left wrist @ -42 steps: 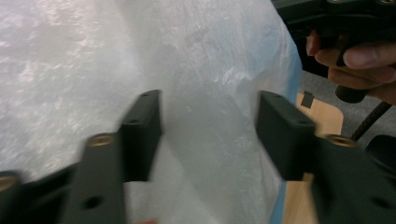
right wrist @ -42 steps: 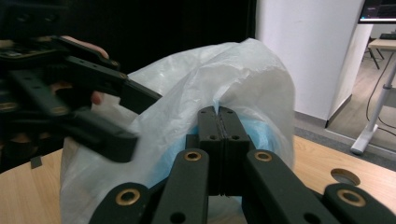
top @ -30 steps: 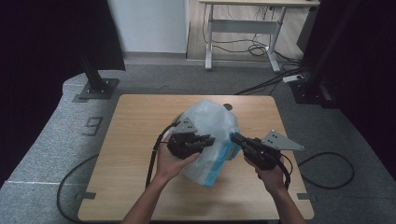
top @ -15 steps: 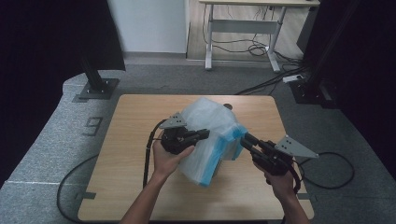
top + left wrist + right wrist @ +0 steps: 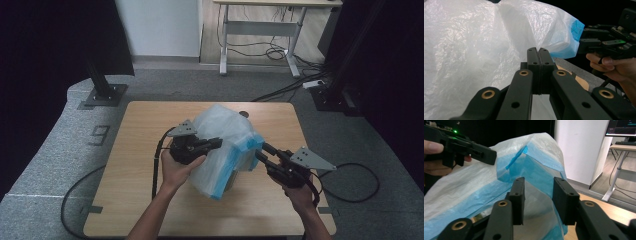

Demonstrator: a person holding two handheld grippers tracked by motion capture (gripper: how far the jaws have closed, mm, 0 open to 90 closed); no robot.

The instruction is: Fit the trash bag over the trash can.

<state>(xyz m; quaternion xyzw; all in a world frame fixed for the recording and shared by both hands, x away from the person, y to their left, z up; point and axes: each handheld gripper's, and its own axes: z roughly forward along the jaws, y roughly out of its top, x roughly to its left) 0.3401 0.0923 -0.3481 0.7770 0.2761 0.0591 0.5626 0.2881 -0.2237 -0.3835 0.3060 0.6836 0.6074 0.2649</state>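
A crinkled white translucent plastic bag with a blue band near its mouth [image 5: 225, 145] stands at the middle of the light wooden tabletop [image 5: 135, 150], well inside every edge, with bare wood open on all sides of the bag. The left tongs [image 5: 216, 143] are pressed fully together against the bag's left flank; whether film is pinched between them cannot be told. The right tongs [image 5: 260, 151] sit at the bag's blue-banded right edge, their jaws having just been opening, parted with the film between them unpressed. A painted "9" [image 5: 100, 135] marks the grey floor left of the bag.
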